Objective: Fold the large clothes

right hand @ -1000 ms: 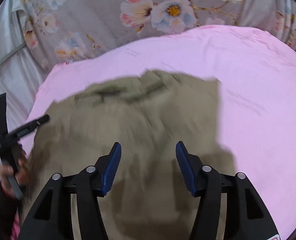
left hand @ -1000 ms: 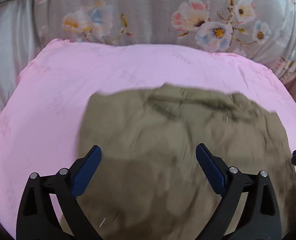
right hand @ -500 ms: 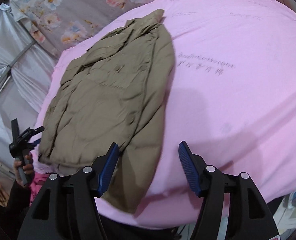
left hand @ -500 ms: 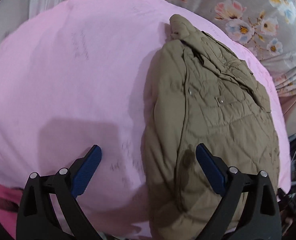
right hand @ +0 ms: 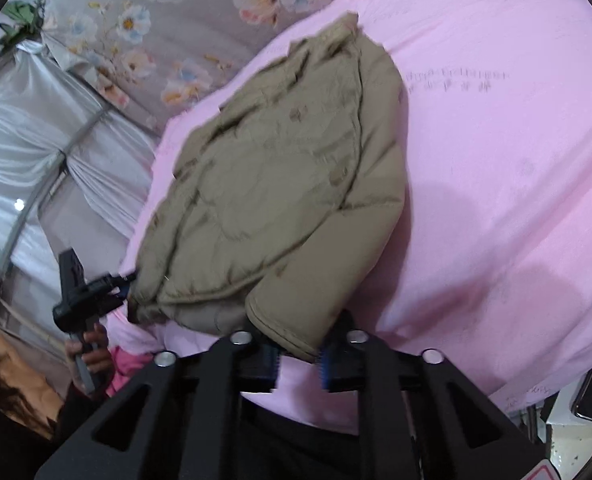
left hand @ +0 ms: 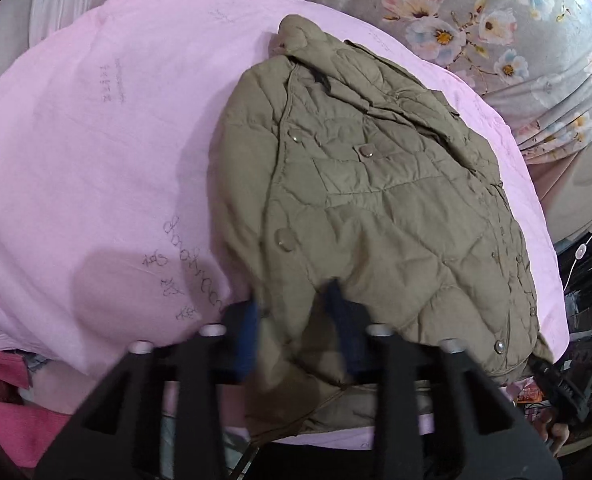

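Note:
An olive quilted jacket (left hand: 376,200) lies spread on the pink sheet (left hand: 95,140), collar at the far end. My left gripper (left hand: 296,308) is at its near hem; the jaws are closing and the blue pads pinch a fold of the fabric between them. In the right wrist view the jacket (right hand: 287,184) lies on the sheet (right hand: 496,160), and my right gripper (right hand: 299,354) is closing with a sleeve cuff between its pads. The left gripper (right hand: 129,280) also shows there, tip at the jacket's near left corner. The right gripper (left hand: 536,364) shows at the jacket's near right corner.
A grey floral cloth (left hand: 496,20) hangs behind the bed, and silvery drapes (right hand: 23,140) stand to the left. Dark clutter (left hand: 588,300) fills the right edge. A pink garment (left hand: 15,420) lies below the sheet's near edge. A person's hand (right hand: 91,356) holds the left gripper's handle.
Both grippers stood wide open over the jacket; now each has come to its near edge and drawn its pads in on the fabric. The jacket has settled flat on the sheet.

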Action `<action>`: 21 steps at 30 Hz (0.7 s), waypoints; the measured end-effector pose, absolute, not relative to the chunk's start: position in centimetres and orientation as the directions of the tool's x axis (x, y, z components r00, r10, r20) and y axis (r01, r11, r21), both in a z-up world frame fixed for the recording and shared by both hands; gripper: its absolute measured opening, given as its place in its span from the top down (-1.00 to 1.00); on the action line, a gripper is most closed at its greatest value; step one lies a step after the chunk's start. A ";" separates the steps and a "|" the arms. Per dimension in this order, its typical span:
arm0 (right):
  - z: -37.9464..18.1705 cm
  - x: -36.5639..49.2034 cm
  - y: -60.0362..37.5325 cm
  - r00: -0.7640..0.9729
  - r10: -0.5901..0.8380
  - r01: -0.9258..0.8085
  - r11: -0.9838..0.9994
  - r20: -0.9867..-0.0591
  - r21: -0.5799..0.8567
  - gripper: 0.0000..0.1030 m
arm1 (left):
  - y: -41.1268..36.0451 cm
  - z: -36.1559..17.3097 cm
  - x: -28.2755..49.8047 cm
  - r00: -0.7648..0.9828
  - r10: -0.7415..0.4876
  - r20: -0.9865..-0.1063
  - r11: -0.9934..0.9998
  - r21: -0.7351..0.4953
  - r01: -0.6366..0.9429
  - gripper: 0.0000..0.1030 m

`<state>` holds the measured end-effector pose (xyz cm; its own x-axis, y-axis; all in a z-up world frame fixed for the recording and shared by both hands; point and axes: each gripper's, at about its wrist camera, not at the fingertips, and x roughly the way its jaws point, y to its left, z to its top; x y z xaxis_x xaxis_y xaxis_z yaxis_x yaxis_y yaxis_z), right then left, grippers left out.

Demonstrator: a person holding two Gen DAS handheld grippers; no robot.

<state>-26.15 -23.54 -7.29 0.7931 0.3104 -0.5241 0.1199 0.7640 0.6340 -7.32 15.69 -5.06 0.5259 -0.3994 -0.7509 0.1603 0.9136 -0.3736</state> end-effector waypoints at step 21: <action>12.6 -15.0 -29.0 0.976 0.094 0.003 0.894 -0.195 0.447 0.89 | 14.1 13.6 -0.4 0.764 -0.460 -0.452 0.882 -0.329 0.337 0.91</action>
<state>-14.98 -28.95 12.59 0.9763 0.0940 -0.1950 0.0032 0.8945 0.4471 -0.38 14.15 13.61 0.7640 -0.4600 -0.4524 0.3366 0.8824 -0.3287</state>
